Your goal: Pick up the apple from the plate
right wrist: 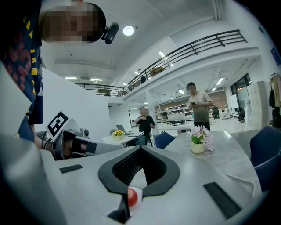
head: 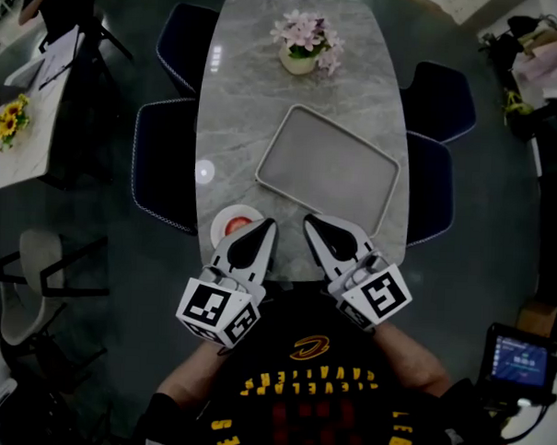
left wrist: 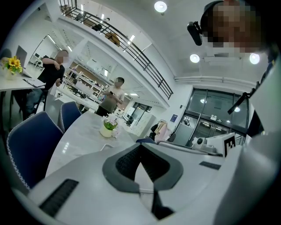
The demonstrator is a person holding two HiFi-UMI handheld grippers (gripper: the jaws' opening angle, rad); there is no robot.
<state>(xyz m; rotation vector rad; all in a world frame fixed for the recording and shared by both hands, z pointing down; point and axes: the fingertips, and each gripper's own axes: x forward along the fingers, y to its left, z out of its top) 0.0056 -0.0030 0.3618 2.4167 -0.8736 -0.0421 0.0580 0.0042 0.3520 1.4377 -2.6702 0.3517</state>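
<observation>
A red apple (head: 235, 226) lies on a small white plate (head: 220, 215) near the table's front edge, left of centre. My left gripper (head: 267, 228) hovers just right of the plate and hides part of it; its jaws are shut and empty. My right gripper (head: 312, 221) is beside it, farther right, jaws shut and empty. In the right gripper view the apple (right wrist: 133, 197) shows low through the gap behind the closed tips (right wrist: 140, 150), with the left gripper (right wrist: 66, 141) at the left. The left gripper view shows its closed tips (left wrist: 140, 147) but no apple.
A grey rectangular tray (head: 327, 167) lies in the middle of the marble table (head: 238, 95), with a pot of pink flowers (head: 306, 45) at the far end. Dark blue chairs (head: 163, 166) stand along both long sides. Two people stand in the background.
</observation>
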